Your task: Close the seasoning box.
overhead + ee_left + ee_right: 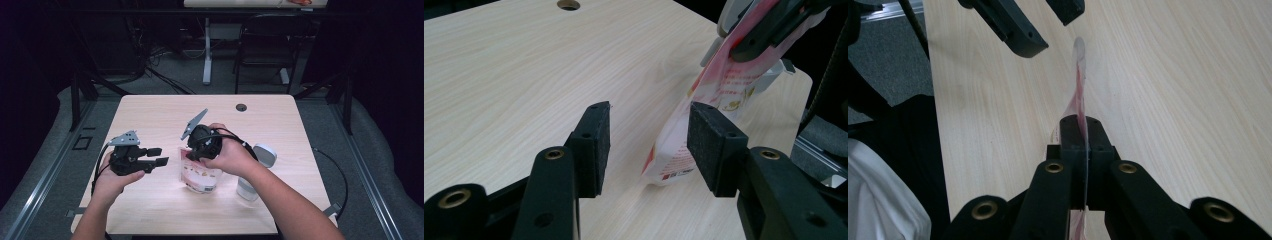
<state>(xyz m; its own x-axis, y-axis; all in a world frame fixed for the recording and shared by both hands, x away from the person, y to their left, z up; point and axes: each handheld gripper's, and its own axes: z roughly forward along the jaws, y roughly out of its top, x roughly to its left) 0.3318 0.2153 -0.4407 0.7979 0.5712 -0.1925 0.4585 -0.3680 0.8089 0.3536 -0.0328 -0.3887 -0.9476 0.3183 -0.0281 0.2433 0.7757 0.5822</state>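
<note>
A white and red pouch (pixel 201 177) stands on the wooden table (pixel 150 110). My right gripper (pixel 192 154) comes down on it from above and is shut on its top edge. In the right gripper view the thin top edge of the pouch (pixel 1079 85) runs straight between the closed jaws of my right gripper (pixel 1081 131). My left gripper (pixel 159 156) hovers just left of the pouch, pointing at it, open with nothing between its pads. In the left gripper view my left gripper (pixel 649 145) frames the lower part of the pouch (pixel 719 85), which lies beyond the pads and apart from them.
A white and grey object (pixel 252 175) lies on the table right of the pouch, under the right forearm. A cable hole (pixel 241 107) sits near the table's far edge. A chair (pixel 265 45) and a desk leg (pixel 207 50) stand on the floor behind.
</note>
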